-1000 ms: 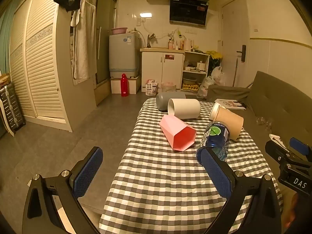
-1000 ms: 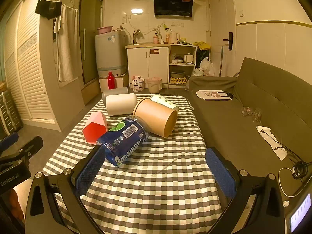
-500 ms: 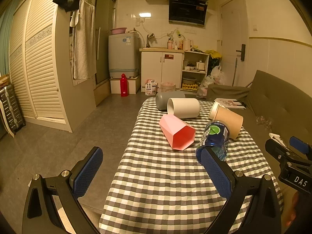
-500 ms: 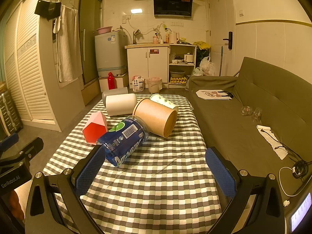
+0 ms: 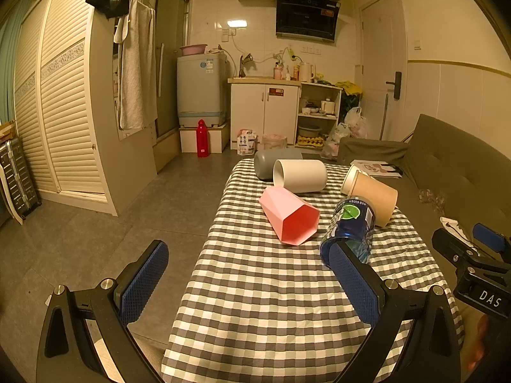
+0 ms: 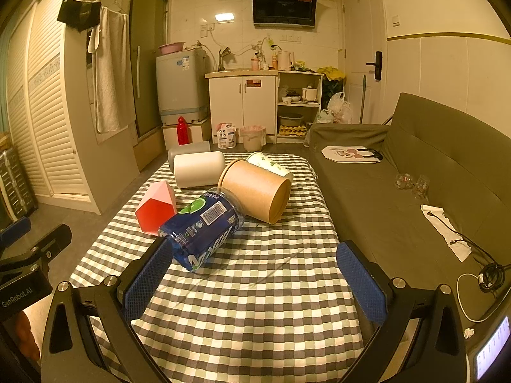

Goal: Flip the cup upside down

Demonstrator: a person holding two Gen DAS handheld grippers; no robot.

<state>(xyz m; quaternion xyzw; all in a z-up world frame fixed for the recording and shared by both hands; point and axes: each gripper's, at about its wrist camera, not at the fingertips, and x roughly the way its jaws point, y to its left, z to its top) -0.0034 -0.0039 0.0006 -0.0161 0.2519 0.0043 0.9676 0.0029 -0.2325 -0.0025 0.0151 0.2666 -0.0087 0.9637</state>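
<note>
Left wrist view: the left gripper (image 5: pixel 249 284) stands wide open and empty over the near end of the checked table (image 5: pixel 271 303). The pink cup (image 5: pixel 289 215) lies on its side ahead and slightly right, its long axis slanting, mouth toward the camera.

Right wrist view: the right gripper (image 6: pixel 255 276), jaws likewise spread and empty, faces the blue cup (image 6: pixel 201 231) lying ahead-left; the pink cup (image 6: pixel 156 207) lies beyond, nearer the left hand.

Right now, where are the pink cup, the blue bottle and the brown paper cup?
pink cup (image 5: pixel 289 217), left wrist view, faceted side.
blue bottle (image 6: pixel 204 228), right wrist view, label.
brown paper cup (image 6: pixel 252 188), right wrist view, side wall.
</note>
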